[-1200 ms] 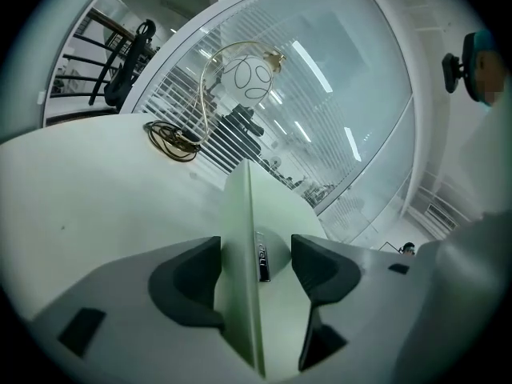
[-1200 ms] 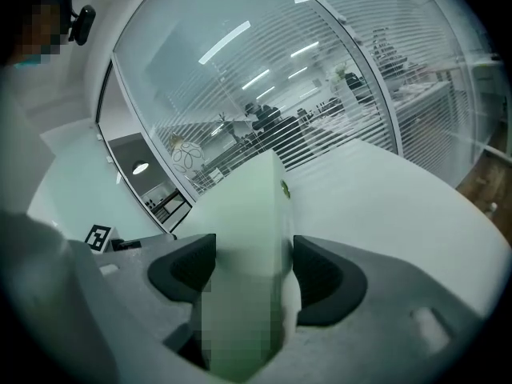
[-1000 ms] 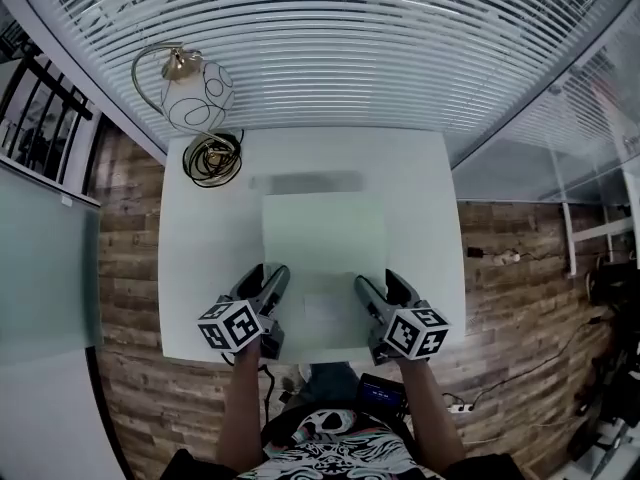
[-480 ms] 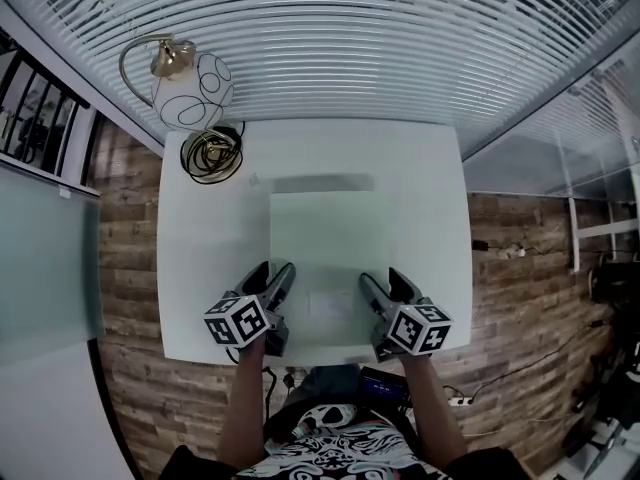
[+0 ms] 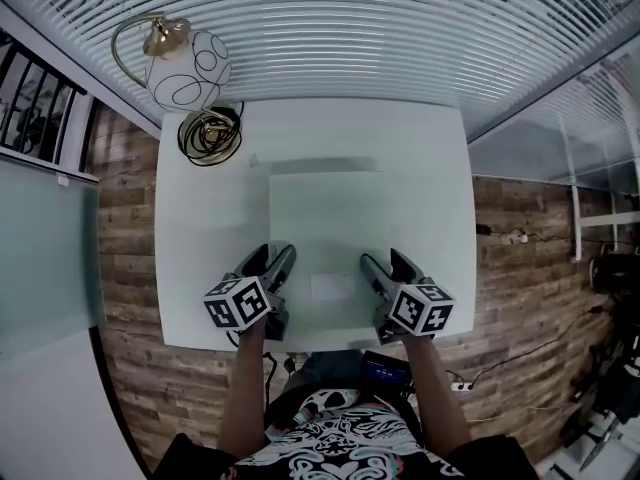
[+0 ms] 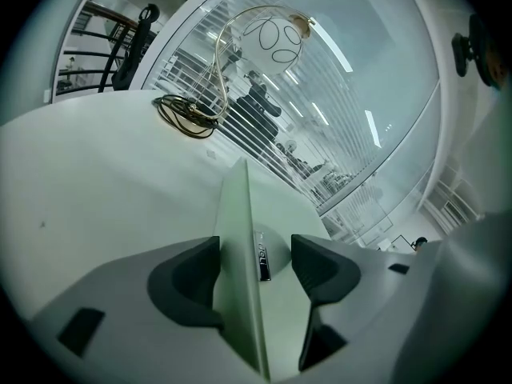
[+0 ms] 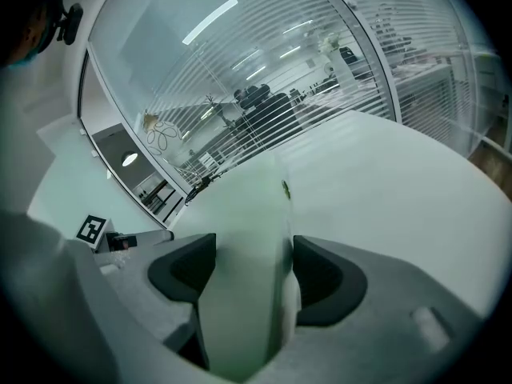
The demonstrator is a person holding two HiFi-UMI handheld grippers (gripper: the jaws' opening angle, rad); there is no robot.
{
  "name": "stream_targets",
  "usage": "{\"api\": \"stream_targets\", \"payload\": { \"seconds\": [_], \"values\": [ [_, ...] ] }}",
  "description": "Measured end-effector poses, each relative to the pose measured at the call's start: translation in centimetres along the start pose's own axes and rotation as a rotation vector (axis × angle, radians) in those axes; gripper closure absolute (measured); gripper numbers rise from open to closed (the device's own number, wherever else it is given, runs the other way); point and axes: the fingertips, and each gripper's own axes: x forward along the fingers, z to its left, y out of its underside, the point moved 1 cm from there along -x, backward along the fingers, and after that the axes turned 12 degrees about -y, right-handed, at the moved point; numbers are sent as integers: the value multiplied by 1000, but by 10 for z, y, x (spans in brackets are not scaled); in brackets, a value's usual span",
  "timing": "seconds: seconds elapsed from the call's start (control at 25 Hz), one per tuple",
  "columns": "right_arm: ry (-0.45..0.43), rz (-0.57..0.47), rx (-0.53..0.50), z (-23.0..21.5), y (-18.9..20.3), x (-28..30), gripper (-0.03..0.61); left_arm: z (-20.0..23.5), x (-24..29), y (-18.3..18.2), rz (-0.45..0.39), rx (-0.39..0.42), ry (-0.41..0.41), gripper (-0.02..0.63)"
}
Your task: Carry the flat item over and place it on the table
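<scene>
I have the left gripper [image 5: 270,259] and right gripper [image 5: 384,262] each clamped on the near edge of the flat item [image 5: 325,213], held low over the table [image 5: 200,238]; I'd lower both level, then open them together

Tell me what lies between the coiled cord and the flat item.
Only bare white table, as the head view shows; the coiled cord sits apart from the flat item.
</scene>
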Motion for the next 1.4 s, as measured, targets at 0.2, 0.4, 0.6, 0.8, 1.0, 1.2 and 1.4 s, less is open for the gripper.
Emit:
{"api": "stream_targets", "payload": {
  "seconds": [0.2,0.4,0.6,0.8,1.0,1.2,1.4],
  "values": [
    [3,5,-6,-1,-1,2,287,1,2,0,7,6,-8,344],
    [-2,5,-9,-1,-2,1,287,0,2,0,9,22,-5,344],
    [6,0,-40,1,-4,1,287,0,2,-1,3,26,-18,344],
    [43,29,-215,8,-6,-2,287,-1,2,-1,5,46,-41,344],
    [51,-28,-289,16,-19,-8,287,-5,-6,-10,-60,132,-97,344],
    [36,-81,-345,27,-33,-17,302,-20,-20,-24,-133,173,-82,344],
    [-26,-108,-317,39,-39,-17,446,-38,-37,-42,-222,194,-21,471]
  ]
}}
